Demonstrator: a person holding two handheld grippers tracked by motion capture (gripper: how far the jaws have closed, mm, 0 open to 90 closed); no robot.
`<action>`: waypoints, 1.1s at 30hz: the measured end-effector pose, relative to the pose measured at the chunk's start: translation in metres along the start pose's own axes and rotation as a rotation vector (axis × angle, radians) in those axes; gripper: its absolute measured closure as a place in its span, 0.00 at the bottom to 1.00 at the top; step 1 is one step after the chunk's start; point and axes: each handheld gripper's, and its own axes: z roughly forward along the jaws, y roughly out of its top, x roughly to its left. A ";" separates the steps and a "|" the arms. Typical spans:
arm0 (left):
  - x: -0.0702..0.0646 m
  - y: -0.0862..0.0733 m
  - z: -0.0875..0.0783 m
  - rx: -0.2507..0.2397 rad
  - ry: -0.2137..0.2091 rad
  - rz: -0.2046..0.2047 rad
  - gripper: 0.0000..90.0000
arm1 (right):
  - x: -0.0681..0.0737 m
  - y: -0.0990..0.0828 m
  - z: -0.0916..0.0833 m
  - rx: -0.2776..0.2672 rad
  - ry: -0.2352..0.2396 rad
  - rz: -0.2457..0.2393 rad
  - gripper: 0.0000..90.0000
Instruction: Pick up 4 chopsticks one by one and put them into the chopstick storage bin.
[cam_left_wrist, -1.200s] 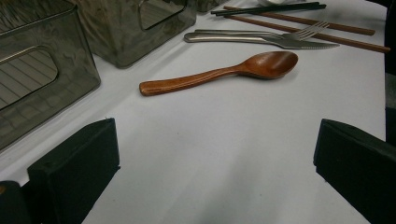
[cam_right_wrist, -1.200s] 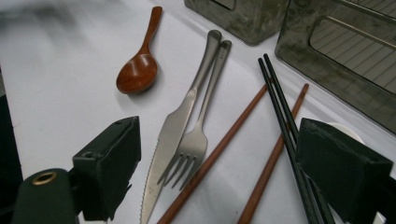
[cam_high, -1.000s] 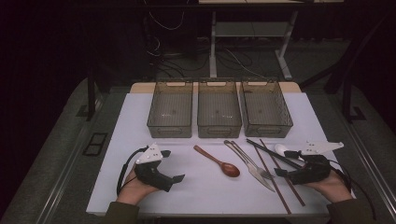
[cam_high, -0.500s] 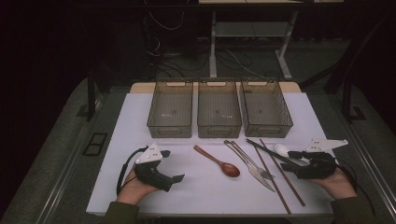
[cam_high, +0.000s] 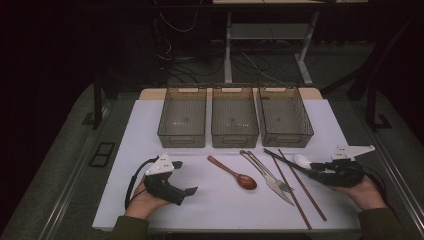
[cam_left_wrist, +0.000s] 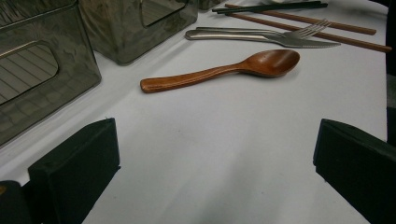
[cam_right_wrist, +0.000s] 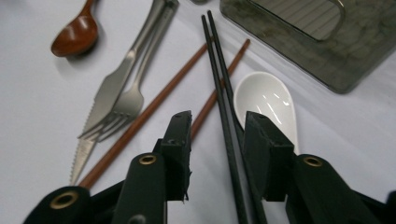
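Near the right edge of the worktop (cam_high: 150, 120), the right gripper (cam_right_wrist: 215, 126) has its jaws narrowed around the pair of black chopsticks (cam_right_wrist: 223, 107), and they have just been closing; a gap shows on the left side, so the pads do not yet press on them. A white spoon (cam_right_wrist: 268, 100) lies just beside the chopsticks, brown chopsticks (cam_right_wrist: 154, 109) on the other side. The left gripper (cam_high: 182, 190) rests near the front left corner, jaws wide with nothing between them, facing the wooden spoon (cam_left_wrist: 224, 70). Three bins (cam_high: 235, 117) stand along the back edge.
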 end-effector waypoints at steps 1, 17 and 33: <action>0.000 0.000 0.000 -0.001 0.000 0.000 0.00 | -0.001 0.000 0.000 0.005 -0.002 0.001 0.73; 0.000 0.000 0.000 0.000 -0.001 -0.001 0.00 | -0.005 -0.006 0.008 0.075 -0.042 -0.058 0.84; 0.000 0.000 0.001 0.003 -0.008 -0.002 0.00 | -0.003 -0.009 0.014 0.104 -0.041 -0.094 0.86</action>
